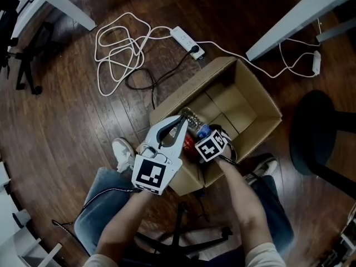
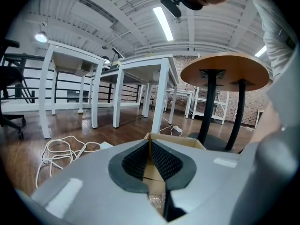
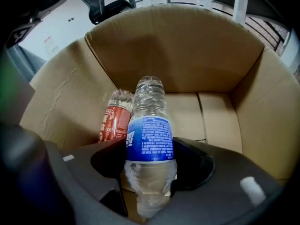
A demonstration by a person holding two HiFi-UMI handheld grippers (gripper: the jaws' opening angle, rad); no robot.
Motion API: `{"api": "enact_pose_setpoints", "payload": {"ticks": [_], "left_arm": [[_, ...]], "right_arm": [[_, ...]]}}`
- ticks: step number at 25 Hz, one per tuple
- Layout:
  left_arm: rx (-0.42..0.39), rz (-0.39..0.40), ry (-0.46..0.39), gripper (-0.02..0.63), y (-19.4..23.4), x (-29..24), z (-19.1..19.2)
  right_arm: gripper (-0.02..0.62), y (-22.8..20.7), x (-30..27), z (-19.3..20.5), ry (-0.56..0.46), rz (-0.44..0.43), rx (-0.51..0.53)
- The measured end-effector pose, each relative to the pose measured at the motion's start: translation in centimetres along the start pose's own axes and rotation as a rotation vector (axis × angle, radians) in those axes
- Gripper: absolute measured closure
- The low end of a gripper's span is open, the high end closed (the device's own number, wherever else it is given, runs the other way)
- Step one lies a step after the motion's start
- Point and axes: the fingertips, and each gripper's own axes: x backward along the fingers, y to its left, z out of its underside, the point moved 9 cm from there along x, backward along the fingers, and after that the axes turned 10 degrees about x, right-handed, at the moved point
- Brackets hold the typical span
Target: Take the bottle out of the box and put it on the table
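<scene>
Head view: the cardboard box [image 1: 261,102] sits open on the wooden floor [image 1: 72,121] in front of the person's knees. My right gripper [image 1: 206,135] is dipped steeply into its near corner, and the water bottle [image 1: 194,121] lies slanted under it, inside the box. The left gripper [image 1: 181,119] hangs above the box's near rim. A white power strip [image 1: 186,40] and a looped white cable [image 1: 119,54] lie on the floor beyond.

Left gripper view: the fingers [image 2: 166,163] are clenched, pads meeting at the tips with nothing between them. Past them I see the box's far edge [image 2: 176,143], a round wooden table [image 2: 225,71] on dark legs, and white tables [image 2: 140,62] further back.

Right gripper view: the fingers [image 3: 194,165] are grasping the water bottle [image 3: 150,135], one pad pressed to each side just below its blue label, neck end towards the camera and base pointing into the box. A second bottle with a red label [image 3: 115,121] lies just beside it on the left, against the box wall [image 3: 187,46].
</scene>
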Motion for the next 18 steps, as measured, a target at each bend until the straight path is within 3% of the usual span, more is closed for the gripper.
{"api": "enact_pose_setpoints", "payload": {"ticks": [7, 18], "left_arm": [[-0.025, 0.012, -0.033, 0.600, -1.4, 0.7, -1.6], [-0.066, 0.034, -0.131, 0.600, -4.8, 3.3, -6.9]], "right_arm": [[0.316, -0.9, 4.6, 0.1, -0.041, 0.019, -0.034], [0.314, -0.9, 16.7, -0.5, -0.180, 0.183, 0.044]]}}
